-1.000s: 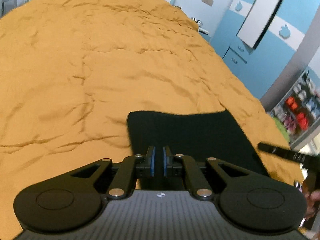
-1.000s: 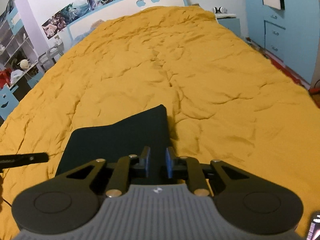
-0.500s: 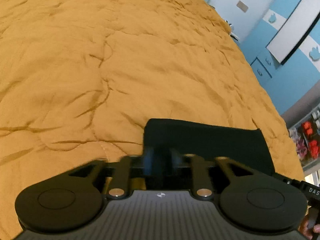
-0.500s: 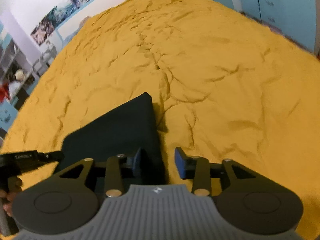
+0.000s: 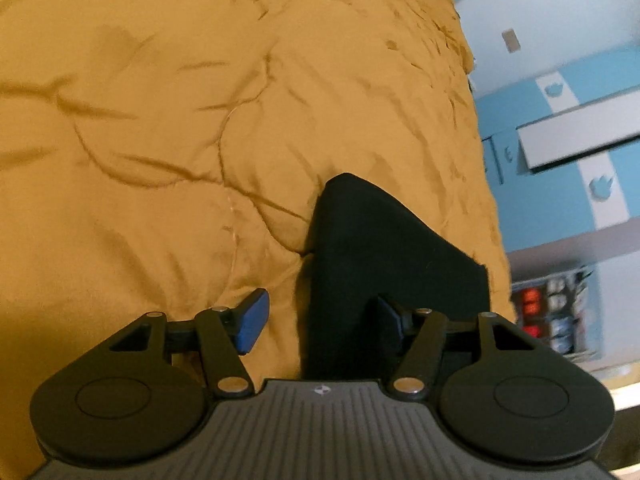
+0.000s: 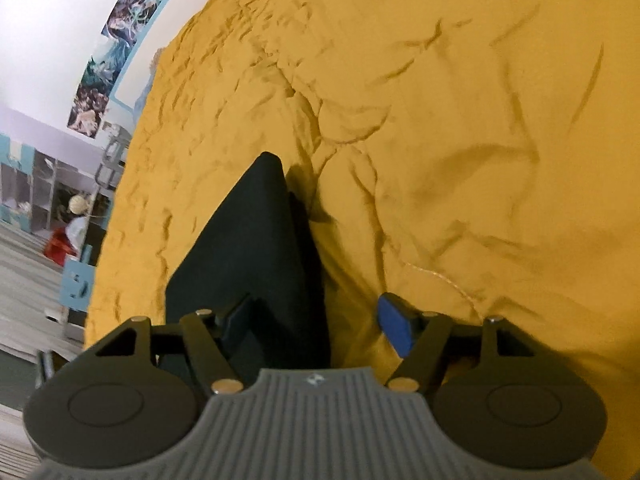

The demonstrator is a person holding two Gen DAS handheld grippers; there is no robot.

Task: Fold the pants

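Pants [image 5: 384,256] down on the orange bedspread [image 5: 168,128], folded into a compact dark block, near the front edge of the bed. Released at both near corners: a second ago clamped in both claws, now free.

Left gripper [image 5: 322,318]: jaws opening, already well apart. Left pad [image 5: 252,322] over bare bedspread, right pad over the cloth, neither pressing on it. Near left edge of the block sits between the jaws, untouched as far as visible.

Right gripper [image 6: 318,320]: same picture, mirrored. Jaws opening, wide apart, right pad [image 6: 396,322] over bedspread, left pad over the cloth. Nothing pinched.

Both views rolled and dipped closer to the bed versus a second ago, consistent with laying the fold flat and letting go.

Reads as this fold placed. Block looks tidy, far corner slightly lifted. Likely next: back off clear of the cloth; final fold or done, cannot tell from here.
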